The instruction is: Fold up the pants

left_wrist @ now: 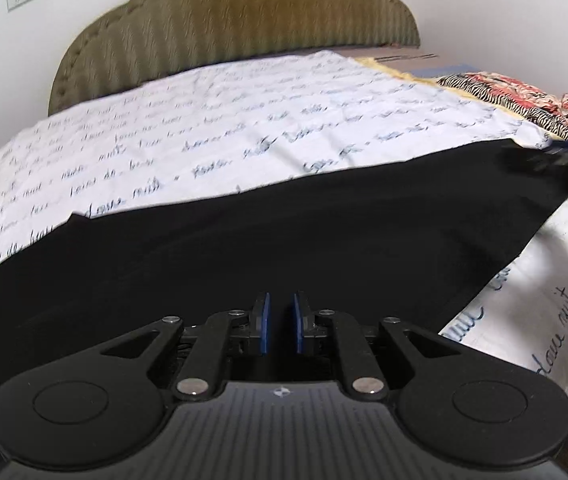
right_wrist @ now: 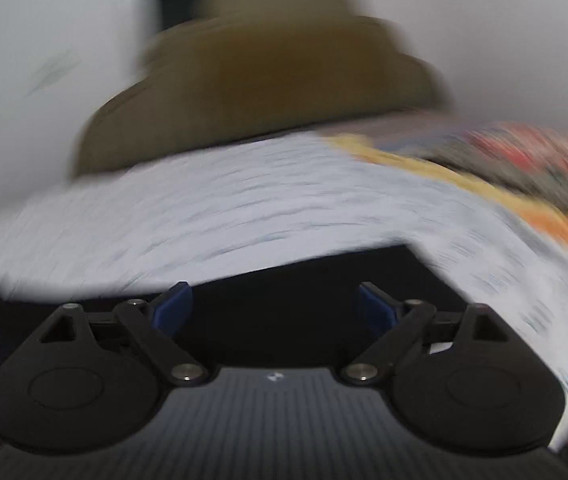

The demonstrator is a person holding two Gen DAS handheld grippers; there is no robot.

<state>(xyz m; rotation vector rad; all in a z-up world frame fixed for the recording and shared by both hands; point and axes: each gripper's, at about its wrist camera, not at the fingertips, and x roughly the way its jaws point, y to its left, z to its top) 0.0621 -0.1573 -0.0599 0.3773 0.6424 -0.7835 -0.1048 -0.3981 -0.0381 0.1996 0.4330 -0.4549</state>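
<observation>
White script-print bedsheet [left_wrist: 244,128], black pants [left_wrist: 284,240] flat across it — left gripper [left_wrist: 280,326] nearly pressed together, pinching nothing visible — right gripper [right_wrist: 276,312] spread wide, empty.

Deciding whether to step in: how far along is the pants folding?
Done: the black fabric pants lie flat as one broad panel on the white script-printed bedsheet. In hand: nothing visibly; the right gripper is open and empty, the left gripper nearly shut. Left: probably further folds; blur hides detail.
</observation>
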